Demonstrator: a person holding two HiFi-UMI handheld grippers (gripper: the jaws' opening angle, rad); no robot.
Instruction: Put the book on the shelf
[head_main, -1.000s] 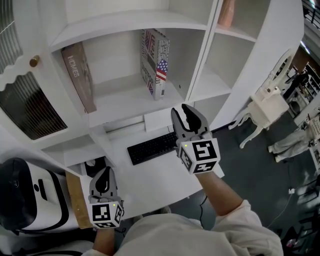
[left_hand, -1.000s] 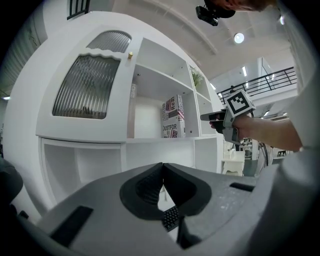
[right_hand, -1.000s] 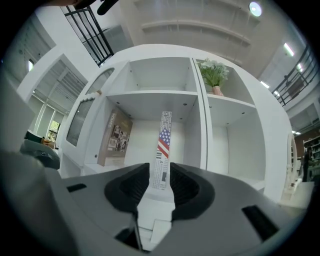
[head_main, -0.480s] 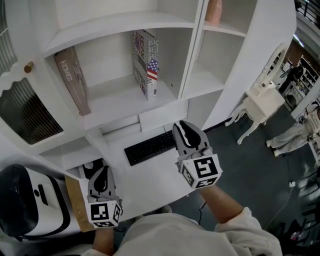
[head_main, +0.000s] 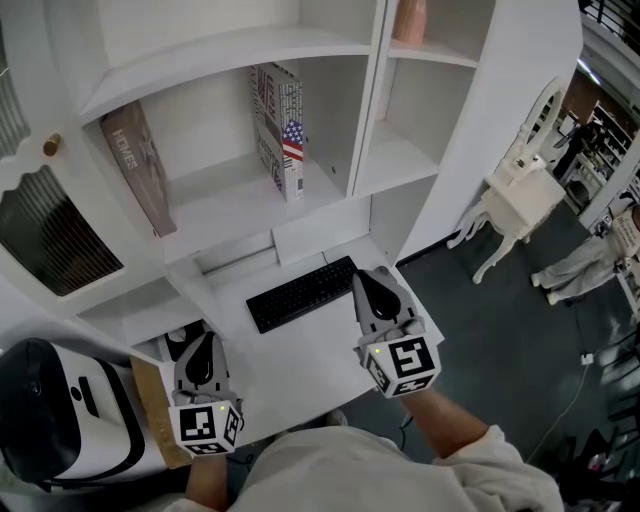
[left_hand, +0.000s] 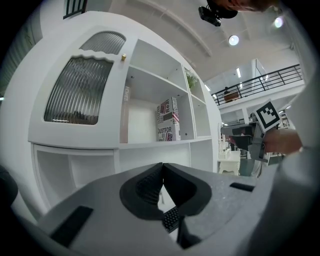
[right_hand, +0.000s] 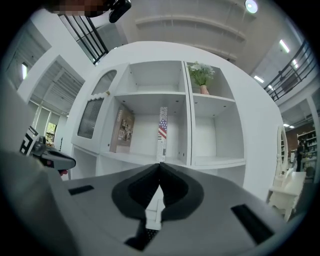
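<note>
A book with a flag on its cover stands upright on the middle shelf, apart from both grippers. A second, brownish book leans at that shelf's left end. My right gripper is shut with nothing in it, low over the desk beside the keyboard. My left gripper is shut and empty too, at the desk's front left edge.
A pinkish vase with a plant sits in the upper right compartment. A cabinet door with ribbed glass is at the left. A white chair stands on the dark floor to the right.
My right gripper has drawn back from the shelf and down toward the desk's front, and its jaws have gone from open to shut. The left gripper has barely moved.
</note>
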